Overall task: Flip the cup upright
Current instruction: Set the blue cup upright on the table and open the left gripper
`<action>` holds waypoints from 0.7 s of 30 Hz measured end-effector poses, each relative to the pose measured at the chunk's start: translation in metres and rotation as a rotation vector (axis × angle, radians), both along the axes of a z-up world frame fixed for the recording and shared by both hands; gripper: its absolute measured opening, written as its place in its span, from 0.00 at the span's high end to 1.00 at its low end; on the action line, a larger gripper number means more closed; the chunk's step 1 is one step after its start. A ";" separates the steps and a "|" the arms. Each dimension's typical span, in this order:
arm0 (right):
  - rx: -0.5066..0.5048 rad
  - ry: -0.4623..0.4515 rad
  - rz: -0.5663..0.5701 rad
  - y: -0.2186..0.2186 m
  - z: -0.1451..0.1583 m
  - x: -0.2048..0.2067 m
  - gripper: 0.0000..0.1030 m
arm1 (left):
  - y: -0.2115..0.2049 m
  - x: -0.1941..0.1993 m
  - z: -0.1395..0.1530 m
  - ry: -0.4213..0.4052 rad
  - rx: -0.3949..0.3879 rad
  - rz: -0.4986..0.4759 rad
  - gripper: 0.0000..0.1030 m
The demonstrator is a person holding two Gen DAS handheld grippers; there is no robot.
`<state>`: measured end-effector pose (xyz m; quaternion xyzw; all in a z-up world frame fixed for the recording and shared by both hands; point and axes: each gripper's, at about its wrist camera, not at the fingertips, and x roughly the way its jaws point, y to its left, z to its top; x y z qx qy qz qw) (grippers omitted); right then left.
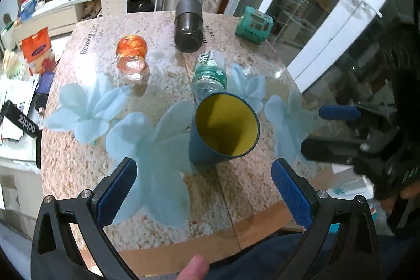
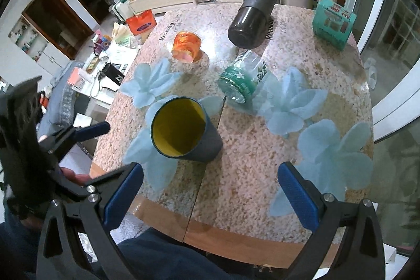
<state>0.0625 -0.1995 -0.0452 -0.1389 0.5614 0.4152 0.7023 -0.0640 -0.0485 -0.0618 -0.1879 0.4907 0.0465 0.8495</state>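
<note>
Standing upright on the table [image 1: 78, 143], mouth up and yellow inside showing: the dark blue cup [image 1: 223, 133] [image 2: 183, 131], base partly hidden behind its own rim. Just behind it, a clear bottle [image 1: 208, 75] [image 2: 242, 76], lower end cut off by the cup in the left view. Farther back, an orange glass [image 1: 131, 54], a dark cylinder [image 1: 188, 25] and a teal box [image 1: 253, 24]. Left gripper [image 1: 203, 190] spread wide, holding nothing. Right gripper [image 2: 210, 194] likewise apart and empty.
</note>
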 end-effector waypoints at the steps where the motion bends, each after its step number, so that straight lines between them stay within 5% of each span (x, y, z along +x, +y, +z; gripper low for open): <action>1: -0.002 0.000 -0.002 0.003 0.001 -0.001 0.00 | 0.002 0.001 0.001 0.005 -0.006 0.004 0.00; 10: -0.016 -0.013 -0.071 0.015 0.010 -0.006 0.00 | 0.031 -0.002 0.010 0.029 -0.084 0.027 0.00; 21: -0.026 -0.050 -0.123 0.027 0.017 -0.021 0.00 | 0.052 -0.007 0.020 0.054 -0.066 -0.002 0.00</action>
